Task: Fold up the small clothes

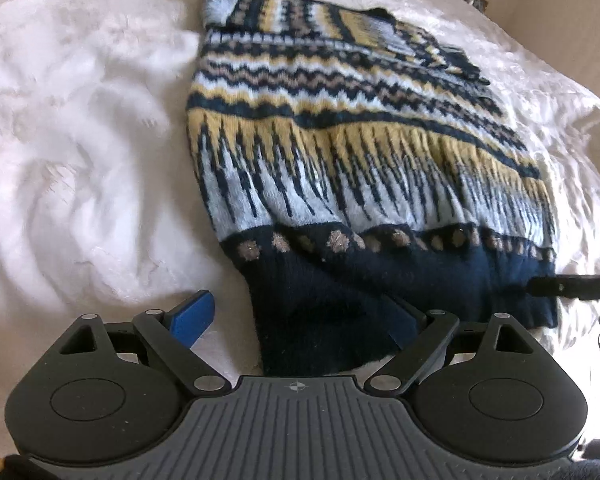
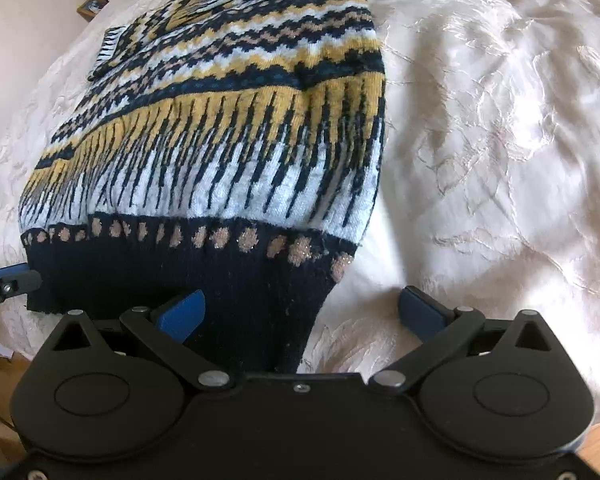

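Left wrist view: the left tongs [image 1: 300, 320] stand wide apart, straddling the near-left hem corner of the navy, mustard and pale-blue patterned knit sweater [image 1: 356, 152], which lies flat on the white quilted bedspread [image 1: 80, 160] ahead. Bite deep into the ribbed navy band, both layers.

Right wrist view: the right tongs [image 2: 300, 312] gape too, at the sweater's [image 2: 228, 140] near-right corner. Close both evenly, then lift together.
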The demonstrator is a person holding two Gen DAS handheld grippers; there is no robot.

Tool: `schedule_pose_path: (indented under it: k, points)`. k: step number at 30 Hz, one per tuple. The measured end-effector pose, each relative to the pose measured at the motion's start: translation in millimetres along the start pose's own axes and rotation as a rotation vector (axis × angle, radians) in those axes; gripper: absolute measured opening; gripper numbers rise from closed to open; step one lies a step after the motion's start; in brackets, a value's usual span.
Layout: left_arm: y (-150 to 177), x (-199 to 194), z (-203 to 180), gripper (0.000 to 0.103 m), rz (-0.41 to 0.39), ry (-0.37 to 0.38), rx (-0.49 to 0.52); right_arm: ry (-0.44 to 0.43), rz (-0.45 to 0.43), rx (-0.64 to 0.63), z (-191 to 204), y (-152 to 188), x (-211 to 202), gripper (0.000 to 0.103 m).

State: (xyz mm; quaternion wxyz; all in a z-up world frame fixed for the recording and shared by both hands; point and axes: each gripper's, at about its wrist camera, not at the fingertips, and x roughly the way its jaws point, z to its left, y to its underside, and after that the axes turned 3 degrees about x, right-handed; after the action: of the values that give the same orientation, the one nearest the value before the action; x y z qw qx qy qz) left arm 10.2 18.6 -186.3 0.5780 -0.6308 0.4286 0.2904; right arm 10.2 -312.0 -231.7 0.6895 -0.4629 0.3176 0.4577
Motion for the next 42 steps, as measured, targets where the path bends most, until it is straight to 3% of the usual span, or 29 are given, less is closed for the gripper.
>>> schedule_pose_path:
  k: [9, 12, 15, 19, 23, 30, 33, 35, 36, 37, 38, 42]
  points:
    - [-8, 21, 3, 0.088, 0.067, 0.0, -0.043, 0.005, -0.015, 0.011, 0, 1, 4, 0.103]
    - [-7, 16, 2, 0.075, 0.071, 0.019, -0.044, 0.005, -0.027, 0.011, -1, 2, 3, 0.103]
    - [-3, 11, 0, 0.059, 0.059, 0.103, -0.038, 0.014, -0.033, 0.002, 0, 5, 2, 0.103]
    - [-3, 11, -5, 0.059, 0.049, 0.123, -0.02, 0.01, -0.035, 0.013, 0, 4, 0, 0.103]
    - [-6, 12, 3, 0.059, 0.045, 0.123, -0.081, -0.018, -0.035, 0.038, -5, 2, -5, 0.103]
    - [0, 3, 21, 0.059, 0.014, 0.071, -0.143, -0.099, -0.064, 0.117, -7, -1, -19, 0.101]
    - [-1, 3, 22, 0.059, 0.018, 0.071, -0.134, -0.01, -0.027, 0.157, 1, -5, -15, 0.084]
    - [-1, 2, 21, 0.059, 0.017, 0.072, -0.129, 0.172, 0.024, 0.165, 10, -12, -8, 0.082]
    - [0, 2, 22, 0.059, 0.017, 0.074, -0.132, 0.218, 0.03, 0.145, 17, -14, -6, 0.061]
    - [0, 2, 22, 0.059, 0.017, 0.075, -0.136, 0.187, 0.025, 0.135, 20, -16, -7, 0.048]
    - [0, 2, 22, 0.059, 0.016, 0.077, -0.139, 0.126, 0.036, 0.147, 22, -18, -8, 0.027]
    - [2, 4, 22, 0.059, 0.016, 0.113, -0.156, -0.018, 0.015, 0.183, 28, -31, -27, 0.016]
